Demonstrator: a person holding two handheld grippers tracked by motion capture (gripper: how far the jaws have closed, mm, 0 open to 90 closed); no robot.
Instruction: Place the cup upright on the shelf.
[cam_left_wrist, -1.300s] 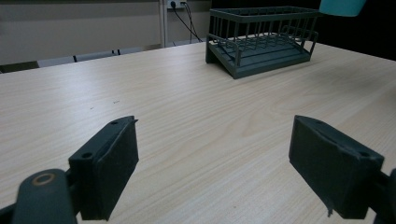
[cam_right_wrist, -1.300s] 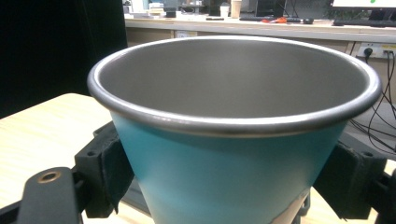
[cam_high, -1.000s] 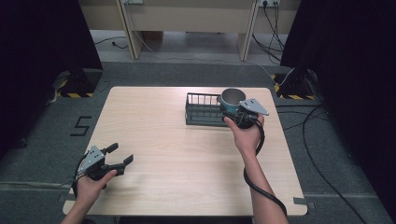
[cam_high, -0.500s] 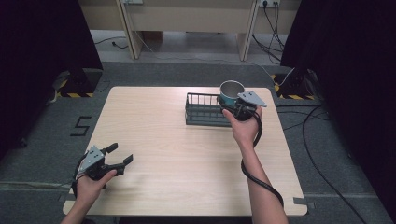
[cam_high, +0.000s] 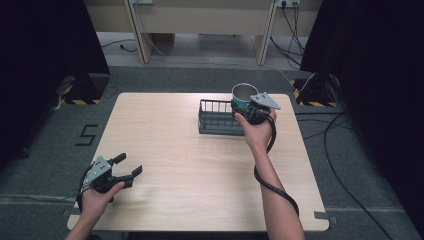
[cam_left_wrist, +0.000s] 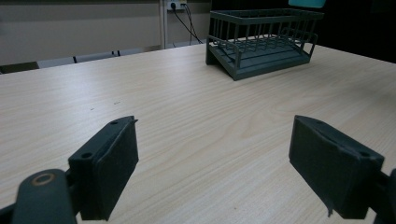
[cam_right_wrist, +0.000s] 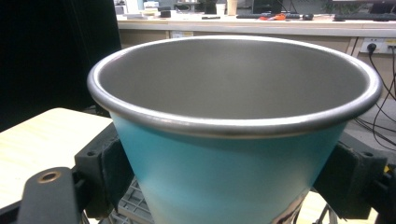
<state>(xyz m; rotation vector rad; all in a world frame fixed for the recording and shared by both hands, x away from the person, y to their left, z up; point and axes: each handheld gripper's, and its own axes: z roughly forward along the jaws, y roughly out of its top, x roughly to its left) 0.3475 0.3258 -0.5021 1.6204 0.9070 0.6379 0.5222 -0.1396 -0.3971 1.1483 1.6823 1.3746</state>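
Above rack (cam_high: 218, 118): right gripper (cam_high: 245, 111) clamps teal cup (cam_high: 242, 98), upright, mouth up. Left gripper (cam_high: 126, 167) jaws wide.

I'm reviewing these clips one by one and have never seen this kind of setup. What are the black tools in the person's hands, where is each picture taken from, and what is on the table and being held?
There is no robot here. A person holds a two-jaw clamp tool in each hand. The high view looks down on a wooden table from above the person's side. The other two pictures come from small cameras riding on each tool, looking out along its black jaws.

The left hand-held gripper sits low near the table's front left corner, jaws wide apart with nothing between them. A dark wire rack stands on the table toward the far side.

The right hand-held gripper is clamped on a blue cup with a metal rim and bare metal inside. The cup looks empty and is held upright at the rack's right end, apparently above it.
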